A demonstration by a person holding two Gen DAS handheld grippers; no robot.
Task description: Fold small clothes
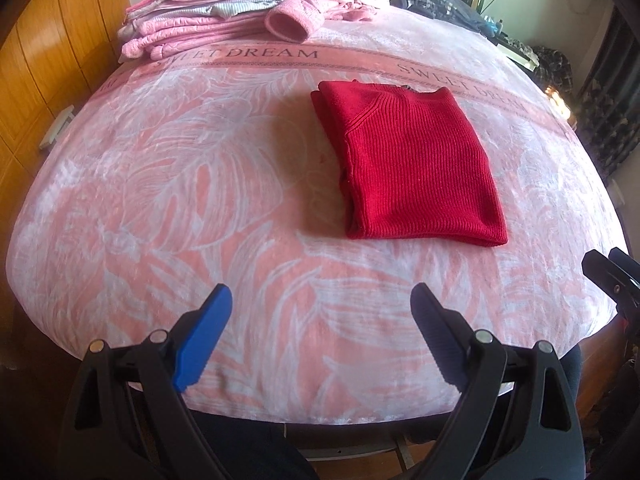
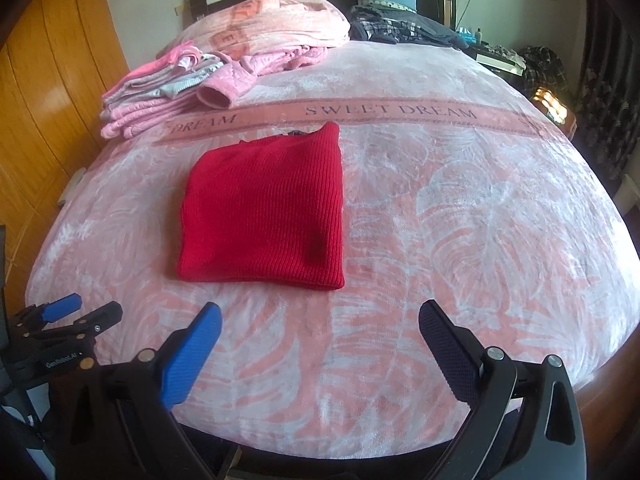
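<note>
Taking the red sweater (image 2: 266, 210) as the landmark: far to its left runs a wooden wardrobe (image 2: 44, 92), its upper part cut off by the round edge of the lens. Beyond the sweater and to its left sits a stack of folded pink and grey clothes (image 1: 192, 16); how many pieces it holds is hard to make out. The left gripper (image 1: 322, 300) hangs over the near edge of the bed on the sweater's left, released, jaws spread wide with nothing between them. The sweater itself lies folded into a flat rectangle on the pink leaf-print blanket (image 1: 160, 184), just on the near side of the "SWEET DREAM" band (image 2: 384, 114); a small dark bit at its far edge is too small to identify. The right gripper (image 2: 320, 312) hovers nearer than the sweater and slightly to its right, also released and empty. Far behind, to the right, dark checked clothing (image 2: 400, 26) lies bunched by the headboard, blurred.
</note>
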